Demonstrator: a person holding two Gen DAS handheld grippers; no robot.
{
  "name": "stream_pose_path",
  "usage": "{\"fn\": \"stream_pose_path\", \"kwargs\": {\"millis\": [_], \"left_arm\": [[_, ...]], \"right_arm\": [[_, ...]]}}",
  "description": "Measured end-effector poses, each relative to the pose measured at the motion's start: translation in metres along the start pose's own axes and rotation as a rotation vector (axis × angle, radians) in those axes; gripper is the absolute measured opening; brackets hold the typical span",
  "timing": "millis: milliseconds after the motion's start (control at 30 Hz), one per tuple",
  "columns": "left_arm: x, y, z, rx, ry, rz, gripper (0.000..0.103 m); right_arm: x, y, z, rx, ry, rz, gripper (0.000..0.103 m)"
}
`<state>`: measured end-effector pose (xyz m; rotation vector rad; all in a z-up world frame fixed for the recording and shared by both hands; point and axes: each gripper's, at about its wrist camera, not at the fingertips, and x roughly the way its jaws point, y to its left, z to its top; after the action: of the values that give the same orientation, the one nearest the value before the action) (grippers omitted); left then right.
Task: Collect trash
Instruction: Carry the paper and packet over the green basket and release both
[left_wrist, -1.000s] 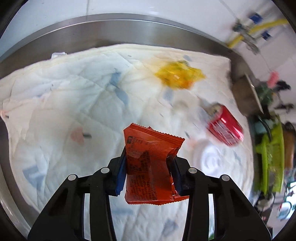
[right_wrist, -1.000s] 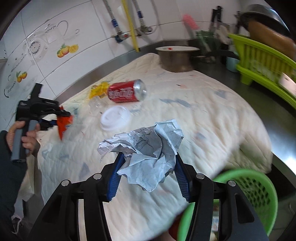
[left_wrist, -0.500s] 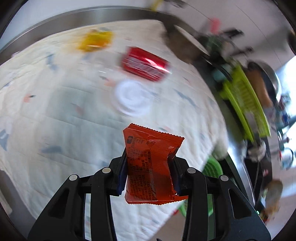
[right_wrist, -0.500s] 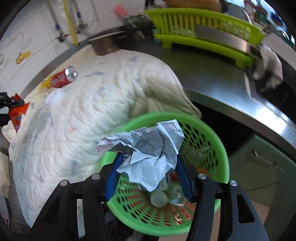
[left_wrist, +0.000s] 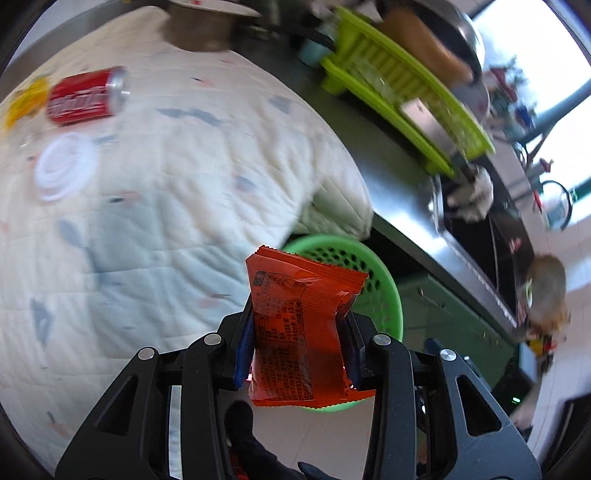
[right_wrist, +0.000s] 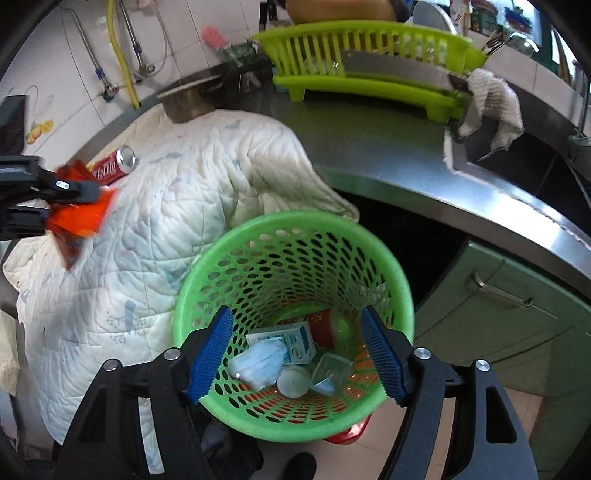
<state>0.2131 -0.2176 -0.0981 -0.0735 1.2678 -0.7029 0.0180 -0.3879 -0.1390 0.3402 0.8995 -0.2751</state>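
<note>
Right gripper (right_wrist: 297, 354) directly above green basket (right_wrist: 400, 291), jaws opening, nothing between the blue pads (right_wrist: 212, 350); no paper in the pinch. Crumpled paper (right_wrist: 258, 363) down at basket bottom among a small carton (right_wrist: 295, 339), a red cup (right_wrist: 325, 326) and clear plastic bits.

Left gripper (left_wrist: 299, 354) clamped narrow on orange snack packet (left_wrist: 301, 325), pads pressing both side edges. Packet upright in the pinch: long axis running along the fingers, crimped top edge pointing away from the camera, printed face toward the lens, slight buckle on its right side. Basket rim (left_wrist: 391, 291) partly hidden behind packet in left wrist view, so packet near but likely not yet over the opening; from right wrist view, left gripper (right_wrist: 79, 190) with packet (right_wrist: 74, 225) off to the side over the quilt (right_wrist: 184, 192).

Step in hand, by judgement: drop packet in basket. Best done by clearing right gripper off the rim first, centring packet over the opening, tipping crimped end down, then releasing wide; a light flat packet could flutter past the rim if let go at the edge.

Farther out on quilt, 3 pieces uncollected: white lid (left_wrist: 66, 171), red can (left_wrist: 86, 96) on its side, top end toward dish rack (left_wrist: 402, 92), yellow wrapper (left_wrist: 24, 101) at frame edge.
</note>
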Motion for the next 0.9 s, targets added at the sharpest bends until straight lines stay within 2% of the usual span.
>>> {"fn": "stream_pose_path", "kwargs": {"millis": [167, 267, 367, 400, 467, 567, 733, 900], "left_arm": [[0.038, -0.031, -0.006, 0.058, 0.067, 0.002, 0.04], [0.054, -0.046, -0.008, 0.087, 0.091, 0.004, 0.043], [0.062, -0.055, -0.01, 0.109, 0.098, 0.001, 0.056], [0.064, -0.055, -0.01, 0.11, 0.101, 0.003, 0.063], [0.066, -0.059, -0.011, 0.116, 0.101, -0.006, 0.066], [0.066, -0.06, -0.011, 0.115, 0.104, -0.013, 0.077], [0.06, -0.057, -0.011, 0.117, 0.092, -0.027, 0.083], [0.049, -0.046, -0.01, 0.098, 0.079, -0.027, 0.083]], "right_arm": [[-0.023, -0.008, -0.002, 0.014, -0.04, -0.004, 0.075], [-0.033, -0.015, -0.006, 0.029, -0.052, -0.005, 0.075], [-0.04, -0.019, -0.008, 0.036, -0.062, -0.008, 0.076], [-0.042, -0.02, -0.009, 0.04, -0.065, -0.008, 0.077], [-0.045, -0.023, -0.011, 0.045, -0.071, -0.009, 0.078], [-0.047, -0.023, -0.011, 0.049, -0.075, -0.006, 0.078], [-0.046, -0.019, -0.007, 0.037, -0.082, 0.006, 0.078], [-0.046, -0.01, -0.002, 0.019, -0.093, 0.02, 0.081]]}}
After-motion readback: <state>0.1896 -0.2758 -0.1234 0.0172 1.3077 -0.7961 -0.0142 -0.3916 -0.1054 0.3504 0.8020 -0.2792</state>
